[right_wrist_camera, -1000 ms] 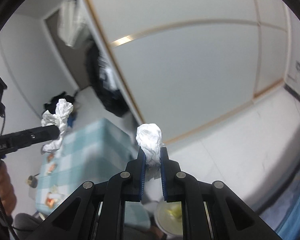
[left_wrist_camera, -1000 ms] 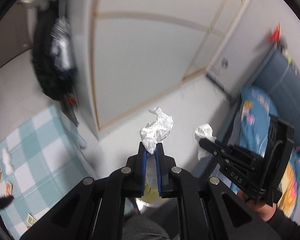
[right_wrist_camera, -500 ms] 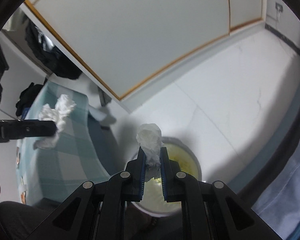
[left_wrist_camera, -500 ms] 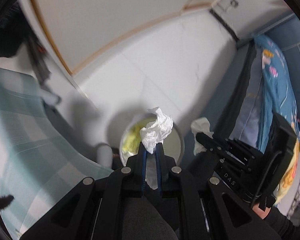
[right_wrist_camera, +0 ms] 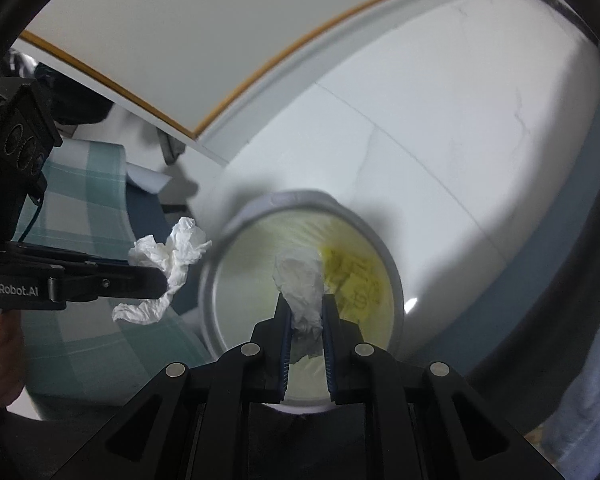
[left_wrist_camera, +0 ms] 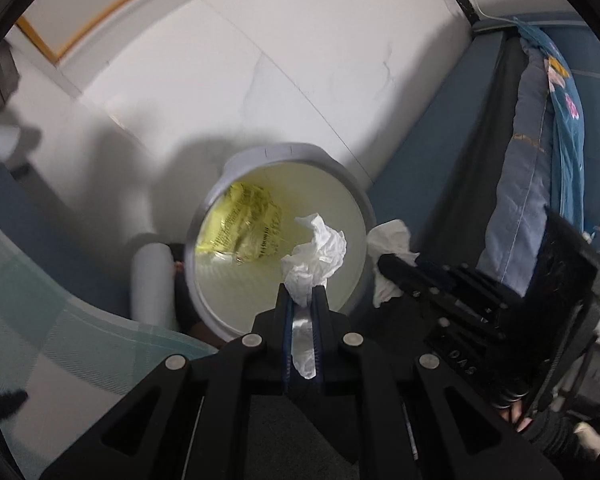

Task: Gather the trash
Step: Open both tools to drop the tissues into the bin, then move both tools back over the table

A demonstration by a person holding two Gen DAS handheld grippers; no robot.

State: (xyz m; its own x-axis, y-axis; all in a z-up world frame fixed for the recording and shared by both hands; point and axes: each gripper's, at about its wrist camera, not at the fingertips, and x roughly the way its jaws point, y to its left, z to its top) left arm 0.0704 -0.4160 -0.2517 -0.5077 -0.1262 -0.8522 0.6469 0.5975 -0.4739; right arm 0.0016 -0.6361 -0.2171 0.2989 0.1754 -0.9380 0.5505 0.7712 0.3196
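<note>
- Left wrist view: the round grey waste bin with a pale yellow-green liner (left_wrist_camera: 220, 184) stands on the white tiled floor (left_wrist_camera: 300, 60) just ahead of the fingers, its mouth wide open to them, so I'd say the hand is poised for a drop. The left gripper (left_wrist_camera: 302, 294) is clamped nearly together on a crumpled white tissue (left_wrist_camera: 316, 254), which pokes out towards twelve o'clock over the bin's inner wall. Crinkled yellow plastic wrapping (left_wrist_camera: 248, 220) lies deep in the bin at ten o'clock
- At three o'clock the right gripper (left_wrist_camera: 384, 264) reaches in beside the rim, pinching a second crumpled white tissue (left_wrist_camera: 390, 240)
- Right wrist view: that second tissue sits over the bin's mouth, squeezed between narrow jaws, likely also ready for release. At nine o'clock the left gripper holds its tissue outside the rim, above a green-and-white checked cloth (right_wrist_camera: 88, 208)
</note>
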